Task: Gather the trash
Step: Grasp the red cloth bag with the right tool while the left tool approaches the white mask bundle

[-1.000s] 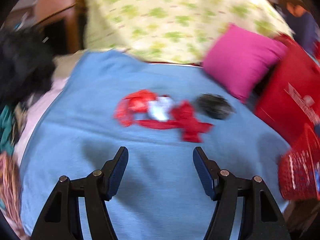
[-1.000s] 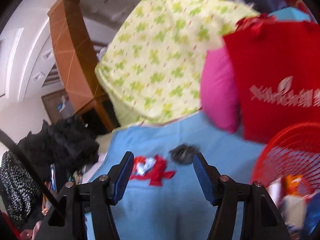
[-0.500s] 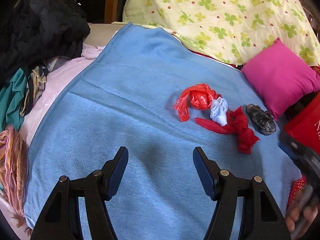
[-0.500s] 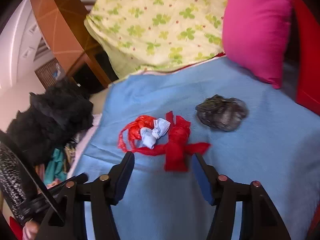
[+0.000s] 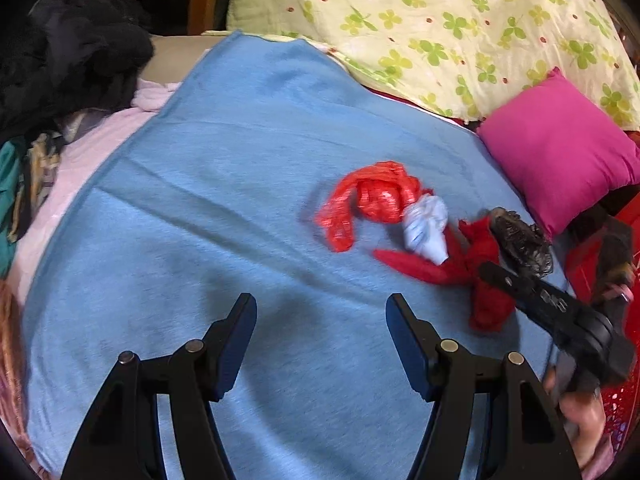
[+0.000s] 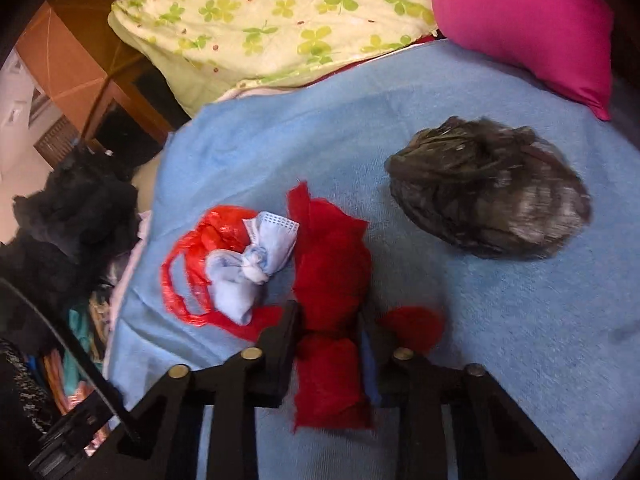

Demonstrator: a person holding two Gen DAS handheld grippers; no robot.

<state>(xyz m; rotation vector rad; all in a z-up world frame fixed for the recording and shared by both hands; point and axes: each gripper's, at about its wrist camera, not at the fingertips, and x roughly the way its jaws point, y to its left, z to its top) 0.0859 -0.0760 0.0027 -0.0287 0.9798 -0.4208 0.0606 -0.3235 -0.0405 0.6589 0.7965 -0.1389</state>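
Note:
Trash lies on a blue blanket (image 5: 224, 208): a knotted dark red cloth (image 6: 332, 276), an orange-red plastic bag (image 6: 188, 276), a crumpled pale blue mask (image 6: 248, 276) and a black crumpled bag (image 6: 492, 196). My right gripper (image 6: 328, 320) is shut on the dark red cloth, its jaws pressed against both sides of the cloth. In the left wrist view the same pile shows: red cloth (image 5: 472, 264), orange bag (image 5: 372, 196), mask (image 5: 428, 228), black bag (image 5: 520, 240). My left gripper (image 5: 320, 324) is open and empty above bare blanket, left of the pile.
A magenta pillow (image 5: 560, 156) and a clover-print quilt (image 5: 440, 20) lie behind the pile. Black clothing (image 5: 72, 48) is heaped at the left edge. A red mesh basket (image 5: 616, 408) shows at the lower right, with a red bag (image 5: 580, 268) beside it.
My right gripper has moved down to the pile and closed on the dark red cloth. The left gripper stayed open and shifted slightly; the right gripper now reaches into its view.

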